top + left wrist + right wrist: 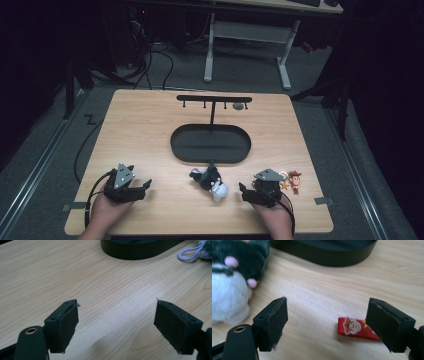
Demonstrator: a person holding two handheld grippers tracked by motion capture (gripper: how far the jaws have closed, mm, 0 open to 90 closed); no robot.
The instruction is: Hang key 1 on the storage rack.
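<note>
A wooden tabletop (150, 130) seen from above, with a person's two hands at the near edge, each holding a pair of tongs. The left tongs (145, 186) sit near the left corner, spread wide over bare wood and holding nothing. The right tongs (243, 189) sit near the right, also spread and empty.

Between them lies a small plush toy (212, 182), dark grey and white with pink spots, just left of the right tongs. It looks soft and light; it would probably squash under a pinch, so the thick body is likely the best place to grip. A white cord loop (190, 252) trails from it, another possible hold.

A red tag (355, 328) printed with a cartoon face lies flat on the wood by the right tongs, partly hidden by one jaw. A small cowboy figure (294, 181) lies at the right. Farther off sits a black oval tray (180, 150) with a hook stand (214, 99); a small object on one hook is too small to identify.
</note>
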